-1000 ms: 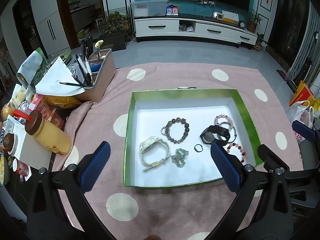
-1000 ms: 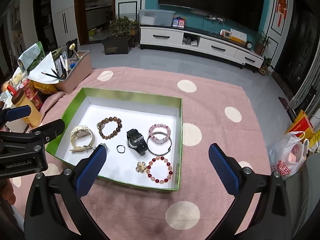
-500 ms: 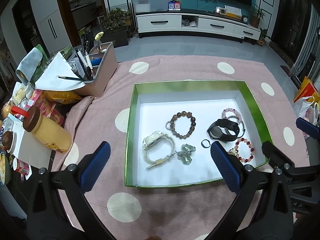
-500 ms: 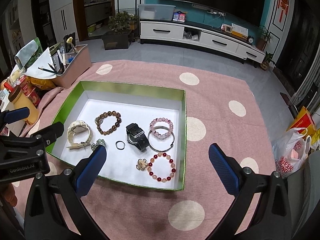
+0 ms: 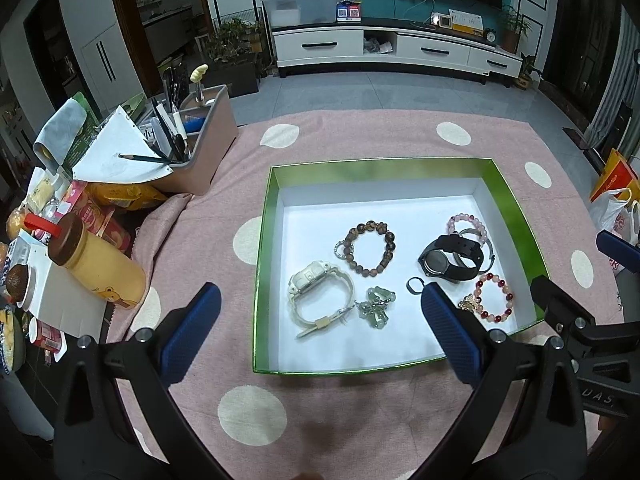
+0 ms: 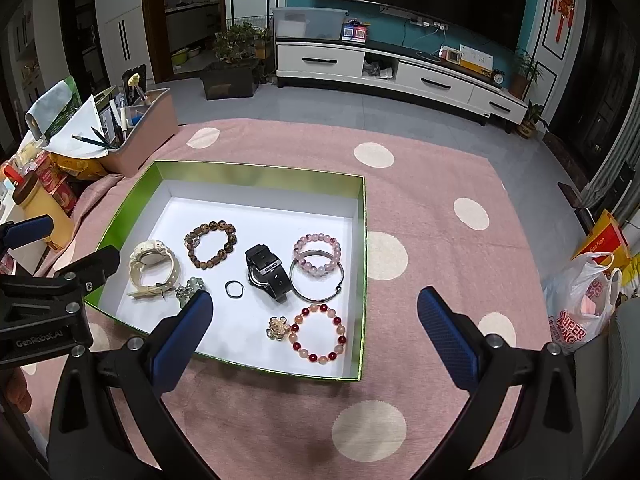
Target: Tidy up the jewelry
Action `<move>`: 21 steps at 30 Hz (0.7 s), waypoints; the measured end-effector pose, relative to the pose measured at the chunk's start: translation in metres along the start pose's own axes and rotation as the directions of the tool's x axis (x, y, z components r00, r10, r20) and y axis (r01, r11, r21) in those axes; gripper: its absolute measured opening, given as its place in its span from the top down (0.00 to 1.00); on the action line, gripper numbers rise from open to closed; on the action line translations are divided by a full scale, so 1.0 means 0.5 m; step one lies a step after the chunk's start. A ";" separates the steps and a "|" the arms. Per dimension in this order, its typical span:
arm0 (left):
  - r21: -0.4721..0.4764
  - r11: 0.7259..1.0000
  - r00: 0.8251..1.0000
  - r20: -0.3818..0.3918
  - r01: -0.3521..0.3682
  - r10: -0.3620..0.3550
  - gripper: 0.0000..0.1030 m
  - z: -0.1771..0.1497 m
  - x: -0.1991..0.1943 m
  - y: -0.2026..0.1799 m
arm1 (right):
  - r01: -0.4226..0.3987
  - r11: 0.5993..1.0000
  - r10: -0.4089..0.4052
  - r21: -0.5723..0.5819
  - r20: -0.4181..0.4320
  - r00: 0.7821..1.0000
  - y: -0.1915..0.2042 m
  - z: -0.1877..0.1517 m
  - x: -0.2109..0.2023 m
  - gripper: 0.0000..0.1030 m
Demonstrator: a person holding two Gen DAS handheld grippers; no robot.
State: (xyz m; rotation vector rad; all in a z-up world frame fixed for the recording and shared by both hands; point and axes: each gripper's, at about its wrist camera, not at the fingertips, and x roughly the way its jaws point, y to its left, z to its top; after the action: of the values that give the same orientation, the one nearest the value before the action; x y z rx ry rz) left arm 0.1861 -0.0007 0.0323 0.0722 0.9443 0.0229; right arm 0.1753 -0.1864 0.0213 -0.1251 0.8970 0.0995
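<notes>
While both of my grippers hung above the pink dotted cloth (image 6: pixel 432 208), neither touched anything. My left gripper (image 5: pixel 320 320) had its blue pads spread wide and empty, over the near left part of the green-walled tray (image 5: pixel 267 240). My right gripper (image 6: pixel 316 324) was spread just as wide, also empty, hovering over the tray's near right corner.

All the jewelry lay on the tray's white floor. A cream watch (image 5: pixel 320 292) sat at the near left, with a pale green pendant (image 5: pixel 376 306) just beside its strap. Behind them lay a brown bead bracelet (image 5: pixel 368 248). A small dark ring (image 6: pixel 234 290) rested alone near the middle, close to a black watch (image 6: pixel 266 274). To the right of that watch, a pink bead bracelet (image 6: pixel 318 254) overlapped a thin metal bangle (image 6: pixel 316 280). Nearest the front right corner lay a red and peach bead bracelet (image 6: pixel 320 334) with a small gold charm (image 6: pixel 279 326) touching its left side.

Off the tray's left, a pink desk caddy (image 5: pixel 204 148) holding pens stood on the cloth's far edge, and a yellow bottle (image 5: pixel 96 264) stood well apart from the tray.
</notes>
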 end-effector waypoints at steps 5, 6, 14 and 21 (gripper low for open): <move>0.002 1.000 1.000 0.007 -0.003 0.003 0.02 0.002 -0.005 -0.001 | 0.000 1.000 0.000 -0.001 0.001 1.000 -0.001 -0.001 0.001 0.01; 0.002 1.000 1.000 0.007 -0.003 0.003 0.02 0.003 -0.005 -0.001 | -0.001 1.000 0.001 0.000 0.000 1.000 -0.001 0.000 0.001 0.01; 0.000 1.000 1.000 0.005 0.000 0.000 0.02 0.002 -0.005 -0.001 | -0.001 1.000 0.001 0.000 0.000 1.000 -0.001 -0.001 0.002 0.01; 0.003 1.000 1.000 0.008 0.005 -0.005 0.02 -0.001 -0.004 -0.003 | -0.001 1.000 0.001 0.000 0.000 1.000 -0.002 -0.002 0.002 0.01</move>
State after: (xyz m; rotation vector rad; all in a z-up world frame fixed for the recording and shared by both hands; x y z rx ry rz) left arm 0.1847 -0.0022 0.0335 0.0729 0.9367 0.0166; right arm 0.1756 -0.1873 0.0200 -0.1244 0.8970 0.1004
